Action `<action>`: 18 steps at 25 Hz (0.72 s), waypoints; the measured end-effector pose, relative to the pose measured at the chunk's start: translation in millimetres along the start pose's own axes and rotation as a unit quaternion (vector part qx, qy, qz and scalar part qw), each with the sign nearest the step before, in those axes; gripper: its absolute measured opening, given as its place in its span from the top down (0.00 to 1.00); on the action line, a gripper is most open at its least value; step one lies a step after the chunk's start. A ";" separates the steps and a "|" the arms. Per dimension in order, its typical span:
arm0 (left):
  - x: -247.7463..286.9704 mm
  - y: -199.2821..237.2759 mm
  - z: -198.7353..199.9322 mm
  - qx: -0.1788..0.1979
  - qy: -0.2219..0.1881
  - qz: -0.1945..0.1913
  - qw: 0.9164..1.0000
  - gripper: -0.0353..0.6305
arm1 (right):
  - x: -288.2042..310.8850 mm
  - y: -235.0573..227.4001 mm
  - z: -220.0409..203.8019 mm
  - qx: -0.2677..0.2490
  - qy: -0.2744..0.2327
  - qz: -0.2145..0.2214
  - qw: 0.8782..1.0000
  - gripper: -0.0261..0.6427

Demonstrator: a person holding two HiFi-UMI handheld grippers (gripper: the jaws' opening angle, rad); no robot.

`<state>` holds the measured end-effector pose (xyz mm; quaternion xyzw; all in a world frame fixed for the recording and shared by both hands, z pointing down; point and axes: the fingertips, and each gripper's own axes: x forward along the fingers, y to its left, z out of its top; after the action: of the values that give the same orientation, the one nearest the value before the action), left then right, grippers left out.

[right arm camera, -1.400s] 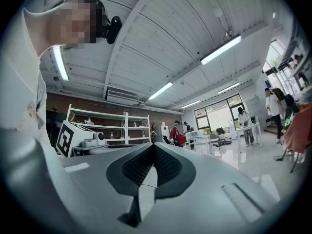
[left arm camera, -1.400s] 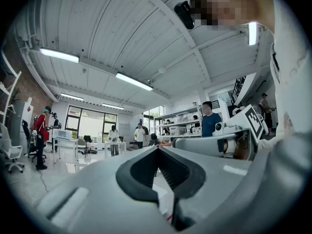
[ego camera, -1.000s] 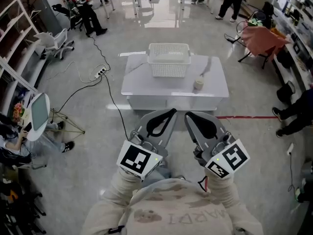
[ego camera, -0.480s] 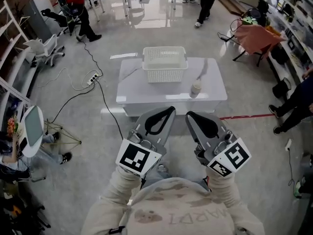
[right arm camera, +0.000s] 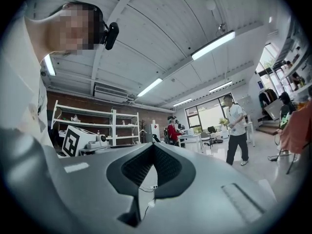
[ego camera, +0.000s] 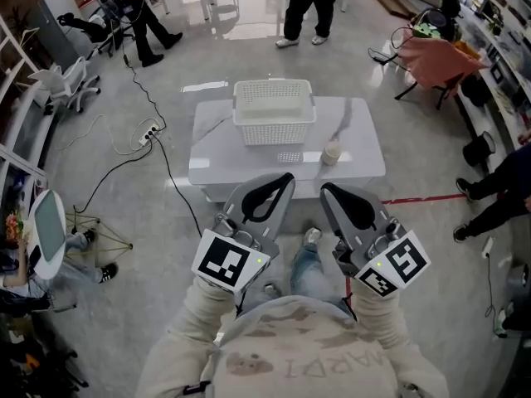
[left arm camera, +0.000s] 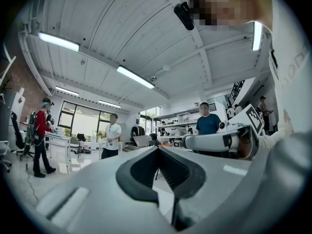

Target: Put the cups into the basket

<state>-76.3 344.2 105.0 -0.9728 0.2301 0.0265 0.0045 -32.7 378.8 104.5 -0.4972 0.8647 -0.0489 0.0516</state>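
Sitting apart: one cup (ego camera: 332, 152), one basket (ego camera: 275, 129).

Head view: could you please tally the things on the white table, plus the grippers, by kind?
Basket: 1
Cup: 1 (too small to tell if it is a stack)
Grippers: 2, the left gripper and the right gripper
Total: 4

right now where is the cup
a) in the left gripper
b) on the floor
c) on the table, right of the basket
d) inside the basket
c: in the head view the cup stands on the white table, outside the basket and to its right.
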 end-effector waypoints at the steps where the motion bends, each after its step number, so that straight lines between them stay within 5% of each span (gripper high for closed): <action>1: 10.5 5.1 0.3 0.004 -0.001 0.002 1.000 0.95 | 5.5 -11.2 1.8 0.000 -0.001 0.003 1.000 0.92; 18: 202.1 97.2 -2.4 0.012 -0.003 0.047 0.999 0.95 | 95.5 -208.0 25.1 0.006 0.020 0.068 0.997 0.93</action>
<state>60.7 166.8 96.9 -0.9606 0.2762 0.0266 0.0156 100.8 191.2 104.1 -0.4358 0.8971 -0.0604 0.0406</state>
